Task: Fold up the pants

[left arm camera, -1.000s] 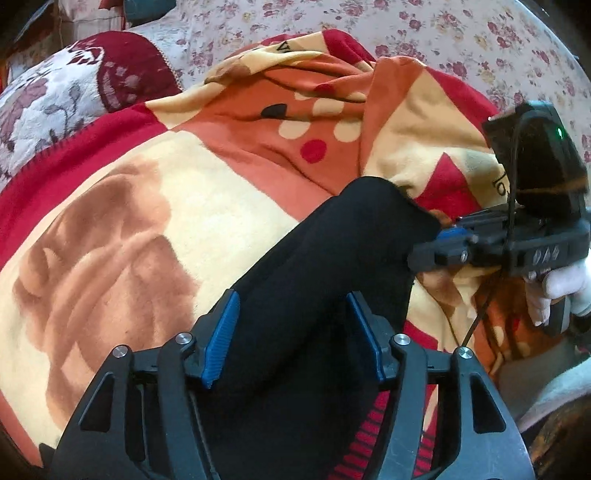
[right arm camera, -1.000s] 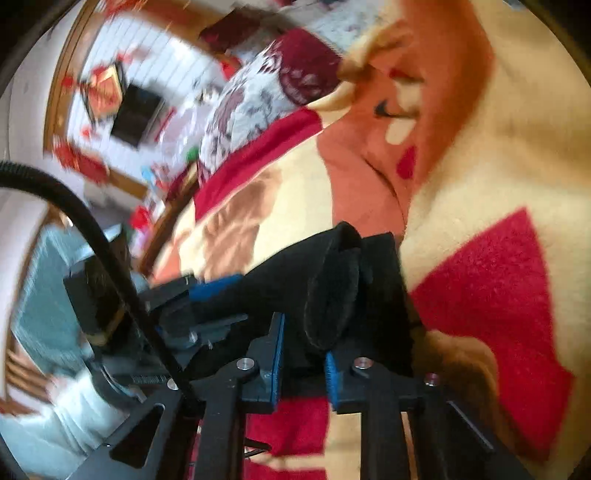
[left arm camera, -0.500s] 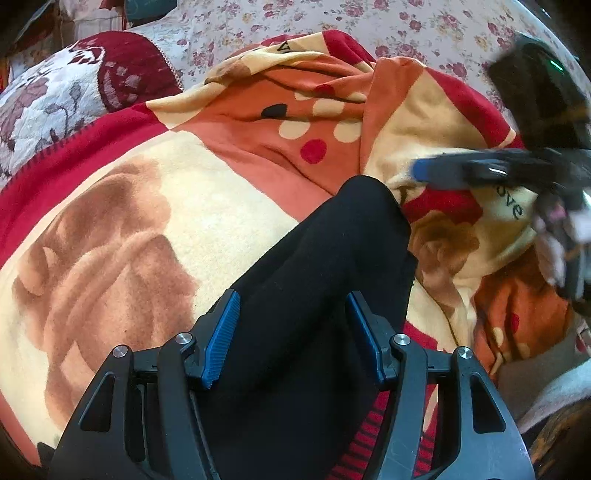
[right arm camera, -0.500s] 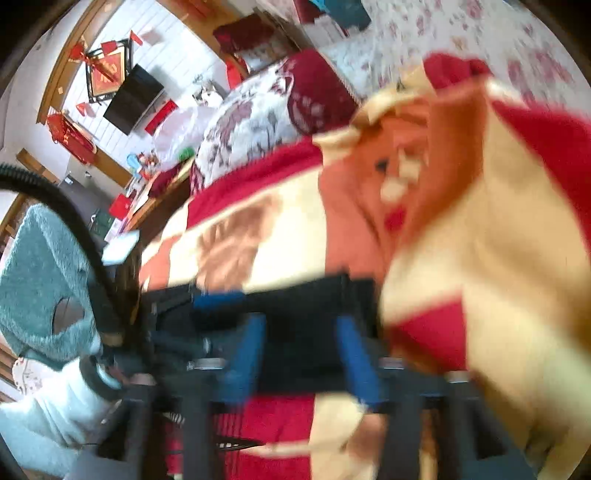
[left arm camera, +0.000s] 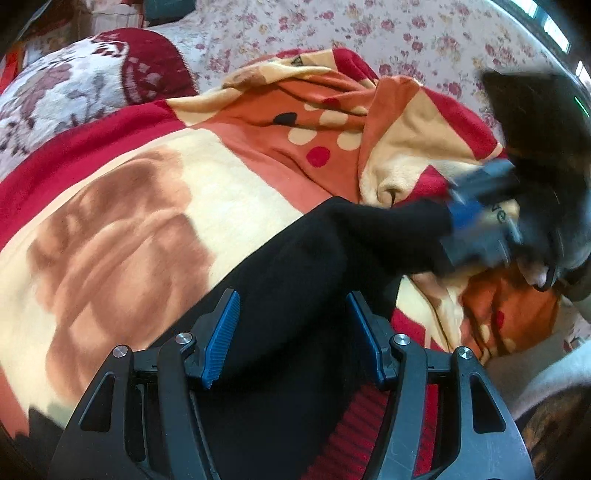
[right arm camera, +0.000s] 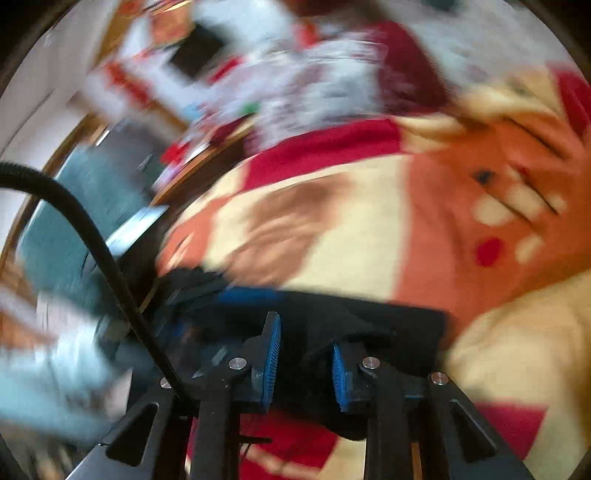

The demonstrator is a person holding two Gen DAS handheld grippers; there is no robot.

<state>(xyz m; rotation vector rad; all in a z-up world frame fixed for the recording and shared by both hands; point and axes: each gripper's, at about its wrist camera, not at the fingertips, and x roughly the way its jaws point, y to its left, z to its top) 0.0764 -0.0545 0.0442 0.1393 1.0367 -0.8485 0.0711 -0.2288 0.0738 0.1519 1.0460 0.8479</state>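
Observation:
The black pants (left arm camera: 295,266) lie on a bed blanket and run up between the fingers of my left gripper (left arm camera: 293,338). Its jaws stand wide, and the thick fold of cloth fills the gap from pad to pad. The far end of the pants is drawn out to the right, toward my right gripper (left arm camera: 465,218), which is blurred in the left wrist view. In the right wrist view the right gripper (right arm camera: 303,365) has a fold of the black pants (right arm camera: 369,325) between its blue pads while the jaws are closing.
An orange, red and cream cartoon blanket (left arm camera: 110,240) covers the bed, over a floral sheet (left arm camera: 369,29). A maroon and white pillow (left arm camera: 74,85) lies at the back left. A black cable (right arm camera: 92,236) crosses the right wrist view. The room behind it is blurred.
The right gripper let go of the pants' end, opened, rose and rolled, then came back down onto the end. That end is now stretched out to the right. The left gripper keeps its hold.

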